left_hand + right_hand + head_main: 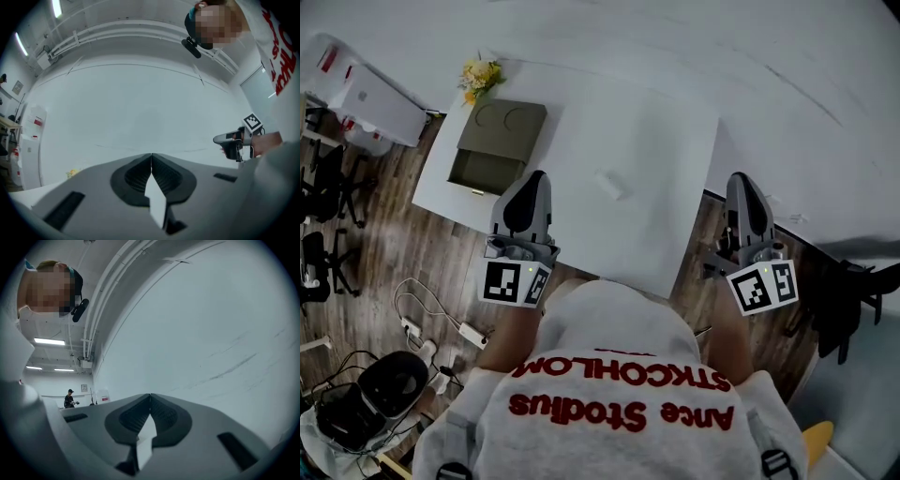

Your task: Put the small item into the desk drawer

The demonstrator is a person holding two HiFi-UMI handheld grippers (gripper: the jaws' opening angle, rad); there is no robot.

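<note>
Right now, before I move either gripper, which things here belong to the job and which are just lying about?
For the job: small white item on the desk; olive drawer box, its drawer open; left gripper and right gripper, both shut, empty.
Lying about: yellow flowers; power strip and cables on the floor; office chairs.

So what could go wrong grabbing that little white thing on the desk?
The left hand-held gripper and right hand-held gripper are shut, so reaching now may push the small white item across the desk. The drawer sits by the flowers near the desk's corner; a careless carry could knock them.
</note>
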